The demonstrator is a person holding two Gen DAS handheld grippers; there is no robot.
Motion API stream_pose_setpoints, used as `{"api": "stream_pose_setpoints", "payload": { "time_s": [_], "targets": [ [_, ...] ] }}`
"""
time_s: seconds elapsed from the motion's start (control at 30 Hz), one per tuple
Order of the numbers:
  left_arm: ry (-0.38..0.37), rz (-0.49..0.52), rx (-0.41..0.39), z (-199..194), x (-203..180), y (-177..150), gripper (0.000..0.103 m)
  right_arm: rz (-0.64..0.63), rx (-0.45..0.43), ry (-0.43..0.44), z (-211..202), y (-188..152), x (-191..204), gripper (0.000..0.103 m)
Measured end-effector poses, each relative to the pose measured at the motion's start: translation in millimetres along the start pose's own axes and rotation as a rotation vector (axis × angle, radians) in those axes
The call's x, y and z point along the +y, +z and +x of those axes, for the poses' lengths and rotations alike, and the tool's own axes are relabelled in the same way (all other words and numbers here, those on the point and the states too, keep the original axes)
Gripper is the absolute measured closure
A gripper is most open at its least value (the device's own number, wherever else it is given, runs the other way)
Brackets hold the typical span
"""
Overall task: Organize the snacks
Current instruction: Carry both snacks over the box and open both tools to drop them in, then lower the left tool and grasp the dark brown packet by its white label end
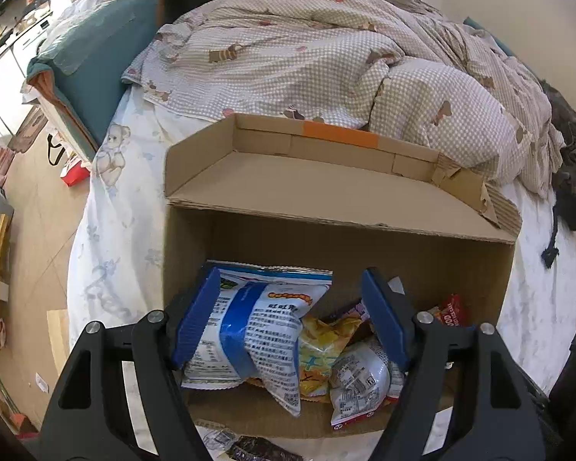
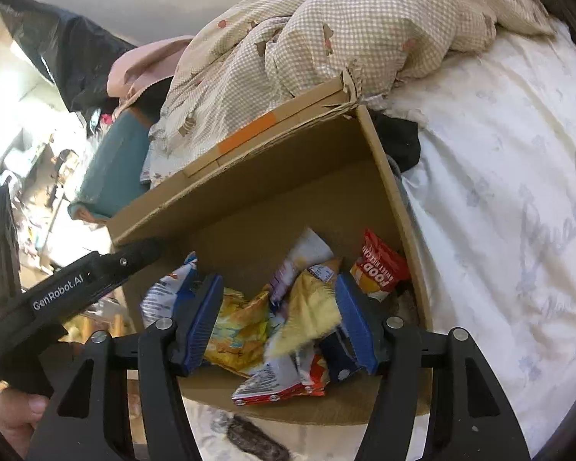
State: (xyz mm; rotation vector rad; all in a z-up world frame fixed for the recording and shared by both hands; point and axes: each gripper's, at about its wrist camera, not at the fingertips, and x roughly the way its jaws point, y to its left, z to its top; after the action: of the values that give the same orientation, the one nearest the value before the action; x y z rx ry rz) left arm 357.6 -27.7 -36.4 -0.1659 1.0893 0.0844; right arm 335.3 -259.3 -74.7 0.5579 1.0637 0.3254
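An open cardboard box point(image 1: 188, 253) sits on the bed with several snack packs in it. My left gripper point(image 1: 288, 276) is open above a blue-and-white bag point(image 1: 257, 330); the bag's left edge lies by the left pad, and the right pad is clear of it. Beside it lie a yellow bag point(image 1: 318, 349), a white pack point(image 1: 359, 380) and a red pack point(image 1: 451, 309). My right gripper point(image 2: 278, 280) is open over the same box point(image 2: 280, 199), with a blurred pale-yellow pack point(image 2: 311, 315) loose between its fingers. A red pack point(image 2: 380, 265) leans in the corner.
A checked duvet point(image 1: 326, 57) is heaped behind the box, with a teal cushion point(image 1: 96, 57) at its left. The white sheet point(image 2: 499, 192) spreads to the right. A dark wrapper point(image 1: 261, 451) lies before the box. A hand point(image 2: 15, 411) holds the left gripper's body point(image 2: 80, 284).
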Motion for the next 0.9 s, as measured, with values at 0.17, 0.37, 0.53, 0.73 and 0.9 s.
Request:
{"api": "stream_pose_setpoints", "payload": {
  "time_s": [0.17, 0.37, 0.53, 0.73, 0.9],
  "targets": [
    [-0.009, -0.003, 0.005, -6.5, 2.9, -7.2, 0.030, -0.019, -0.012, -0.003, -11.8, -0.2, 10.1, 0.039],
    [-0.039, 0.038, -0.023, -19.2, 10.7, -32.5, 0.030, -0.038, -0.048, 0.017, -33.7, -2.4, 22.3, 0.039],
    [-0.038, 0.071, -0.049, -36.4, 27.8, -57.5, 0.030, -0.053, -0.073, 0.004, -48.9, -8.4, 29.8, 0.031],
    [-0.090, 0.101, -0.061, -59.0, 51.5, -87.0, 0.030, -0.088, -0.069, -0.014, -52.1, -24.4, 41.6, 0.021],
    [-0.107, 0.089, -0.027, -71.1, 76.6, -112.5, 0.028, -0.128, -0.035, -0.026, -48.4, -43.1, 53.5, 0.020]
  ]
}}
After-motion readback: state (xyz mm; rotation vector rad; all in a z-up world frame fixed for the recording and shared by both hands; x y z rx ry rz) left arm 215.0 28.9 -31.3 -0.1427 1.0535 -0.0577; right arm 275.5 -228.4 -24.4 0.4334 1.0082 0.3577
